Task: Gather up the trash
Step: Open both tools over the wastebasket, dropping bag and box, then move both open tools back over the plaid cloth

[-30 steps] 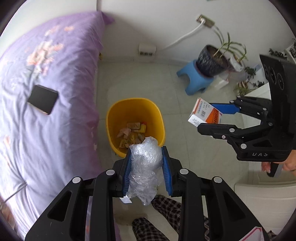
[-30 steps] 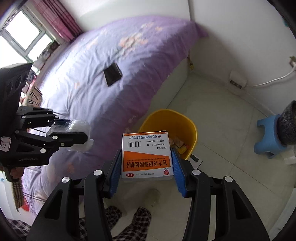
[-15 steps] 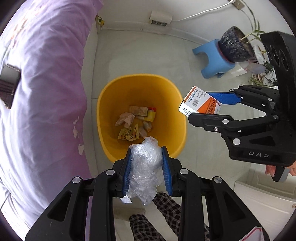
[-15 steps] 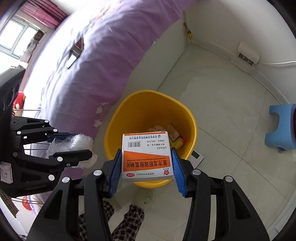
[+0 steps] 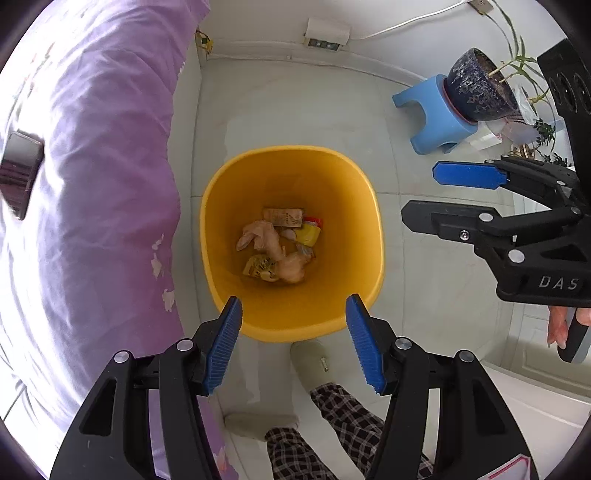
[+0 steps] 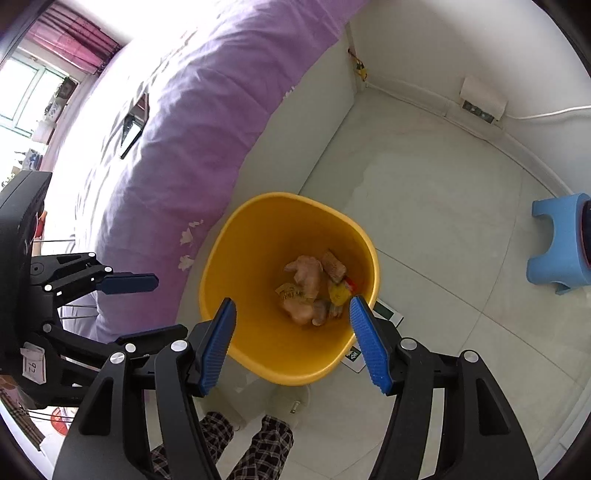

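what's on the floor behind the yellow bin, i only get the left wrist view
observer: a flat white and green card lies against the yellow bin, on its far side from the bed.
operator: what's between the right gripper's pads
observer: nothing; the right gripper is open, its jaws have just been opening, and the bin's mouth shows between them.
operator: what's past the bed
observer: a bright window with red curtains.

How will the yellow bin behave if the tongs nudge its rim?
The yellow bin looks like thin plastic holding only a few wrappers, so probably light and prone to slide on the glossy tiled floor. Its tall, narrowing shape suggests it could tip.
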{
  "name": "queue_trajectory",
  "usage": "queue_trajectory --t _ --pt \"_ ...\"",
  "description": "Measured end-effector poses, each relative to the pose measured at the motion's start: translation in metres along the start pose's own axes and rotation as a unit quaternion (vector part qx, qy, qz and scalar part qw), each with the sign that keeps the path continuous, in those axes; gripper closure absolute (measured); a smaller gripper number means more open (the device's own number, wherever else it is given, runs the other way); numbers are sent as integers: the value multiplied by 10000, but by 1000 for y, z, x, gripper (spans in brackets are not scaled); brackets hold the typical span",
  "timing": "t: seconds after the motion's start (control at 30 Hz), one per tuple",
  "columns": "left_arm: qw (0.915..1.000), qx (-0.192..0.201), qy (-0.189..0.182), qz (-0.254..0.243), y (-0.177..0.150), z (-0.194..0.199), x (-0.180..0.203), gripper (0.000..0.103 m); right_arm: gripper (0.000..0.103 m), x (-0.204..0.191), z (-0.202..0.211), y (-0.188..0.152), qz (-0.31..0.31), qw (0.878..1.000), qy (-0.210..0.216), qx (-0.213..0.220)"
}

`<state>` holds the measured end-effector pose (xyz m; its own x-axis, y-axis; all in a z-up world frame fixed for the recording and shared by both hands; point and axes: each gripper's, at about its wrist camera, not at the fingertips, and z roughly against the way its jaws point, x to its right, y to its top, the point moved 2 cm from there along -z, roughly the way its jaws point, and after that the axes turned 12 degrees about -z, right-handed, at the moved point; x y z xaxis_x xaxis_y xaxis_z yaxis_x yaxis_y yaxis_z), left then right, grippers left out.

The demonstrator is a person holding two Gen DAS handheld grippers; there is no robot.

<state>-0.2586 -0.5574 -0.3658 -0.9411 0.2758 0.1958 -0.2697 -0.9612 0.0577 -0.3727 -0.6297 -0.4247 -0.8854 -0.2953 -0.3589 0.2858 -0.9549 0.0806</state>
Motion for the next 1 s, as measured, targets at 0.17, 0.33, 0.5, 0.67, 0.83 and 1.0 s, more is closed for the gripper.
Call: queue_trajectory --t 0.17,0.33,0.5,0.67,0.83,1.0 --pt "9997 229 63 65 -10 31 4 45 38 -14 36 -12 -43 9996 -4 273" --pt "9987 475 198 25 -24 71 12 45 38 -31 78 -30 -73 9984 -63 558" --pt "9967 765 253 33 -41 111 23 45 38 -52 125 -54 52 9965 -231 807" --pt "9930 1138 301 94 -64 156 37 44 38 -76 164 -75 164 9941 -369 1008" --pt "9870 1538 299 365 -102 199 43 41 38 -108 205 -98 331 9916 -316 1209" --pt "9795 1825 432 732 -154 231 42 41 36 -150 229 -121 717 9888 -74 1306"
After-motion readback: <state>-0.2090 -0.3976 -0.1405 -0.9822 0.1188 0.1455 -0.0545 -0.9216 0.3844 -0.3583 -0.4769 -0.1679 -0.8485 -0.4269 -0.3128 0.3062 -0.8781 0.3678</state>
